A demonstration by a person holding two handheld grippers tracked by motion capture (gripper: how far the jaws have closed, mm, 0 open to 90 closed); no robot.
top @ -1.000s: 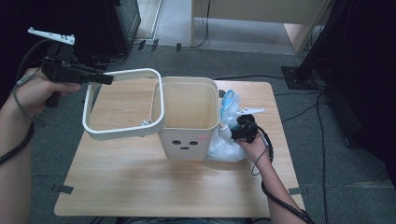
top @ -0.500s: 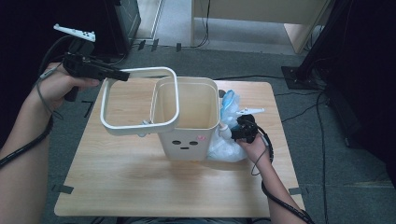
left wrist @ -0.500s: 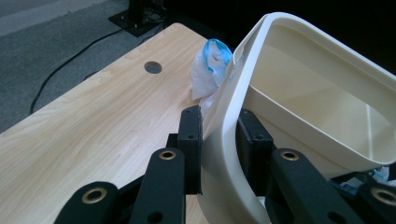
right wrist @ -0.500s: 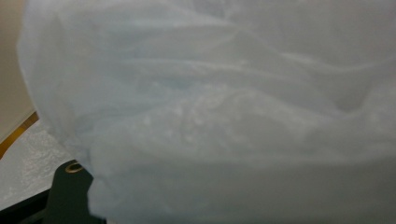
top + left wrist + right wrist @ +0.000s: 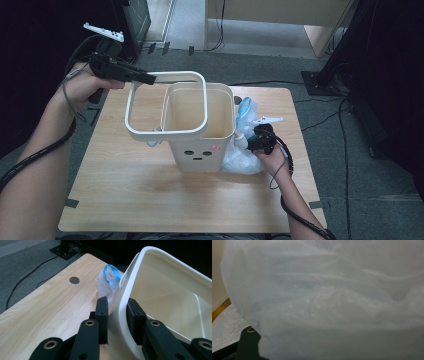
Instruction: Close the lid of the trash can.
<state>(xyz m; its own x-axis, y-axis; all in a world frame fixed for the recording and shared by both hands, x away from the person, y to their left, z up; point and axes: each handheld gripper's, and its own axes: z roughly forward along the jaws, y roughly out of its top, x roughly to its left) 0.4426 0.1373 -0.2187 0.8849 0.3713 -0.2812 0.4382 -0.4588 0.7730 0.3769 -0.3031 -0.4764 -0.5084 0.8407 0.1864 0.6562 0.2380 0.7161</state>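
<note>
A cream bin [image 5: 200, 150] with a small face on its front stands in the middle of the wooden table [image 5: 150, 200]. My left gripper [image 5: 150, 79] is shut on the far left edge of a white rectangular ring [image 5: 135, 130] and holds it in the air, its right part over the bin's open top. In the left gripper view the black jaws [image 5: 117, 307] pinch the ring's rim [image 5: 121, 325] from both sides. A translucent plastic bag [image 5: 242, 160] with a blue patch lies against the bin's right side. My right gripper [image 5: 248, 142] is pushed into it, and the bag [image 5: 324, 302] drapes over its jaws.
Cables run over the grey floor at the right. A black stand [image 5: 325, 75] and dark furniture lie beyond the table's far edge. A round hole [image 5: 74, 280] is cut in the tabletop near the bag [image 5: 106, 282]. Bare wood lies in front of the bin.
My left gripper has carried the ring to the right, from beside the bin to partly over its opening. The right gripper and the bag have stayed put.
</note>
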